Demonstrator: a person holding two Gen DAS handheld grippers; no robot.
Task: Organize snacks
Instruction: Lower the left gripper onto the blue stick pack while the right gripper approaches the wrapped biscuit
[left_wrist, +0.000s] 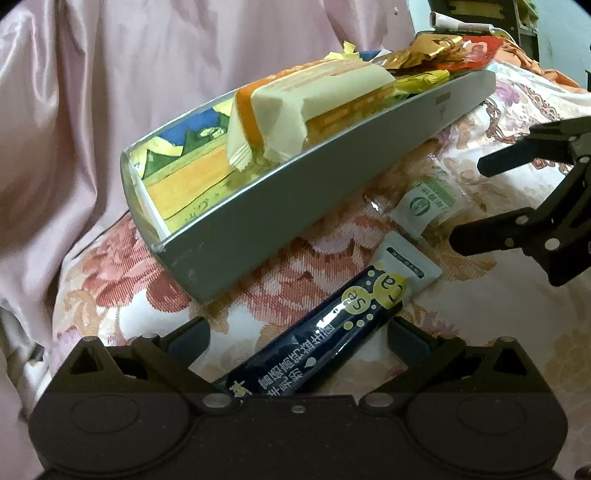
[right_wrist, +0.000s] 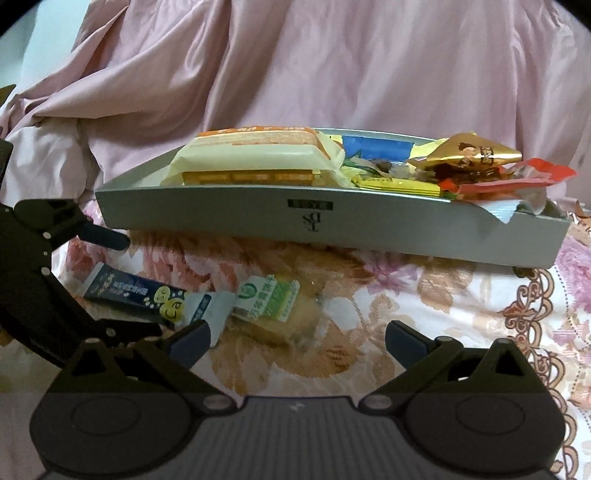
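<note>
Lying flat on the floral cloth beside the grey snack tray (left_wrist: 332, 173), between the spread-apart fingers of the left gripper (left_wrist: 299, 334), the dark blue stick sachet (left_wrist: 325, 332): probably light, limp, slippery, best pinched mid-length; right gripper (right_wrist: 297, 338) likewise open over the green-labelled pastry packet (right_wrist: 273, 306).

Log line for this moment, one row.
left gripper: open, straddling navy stick packet | right gripper: open, over green-label snack | grey box: filled
</note>
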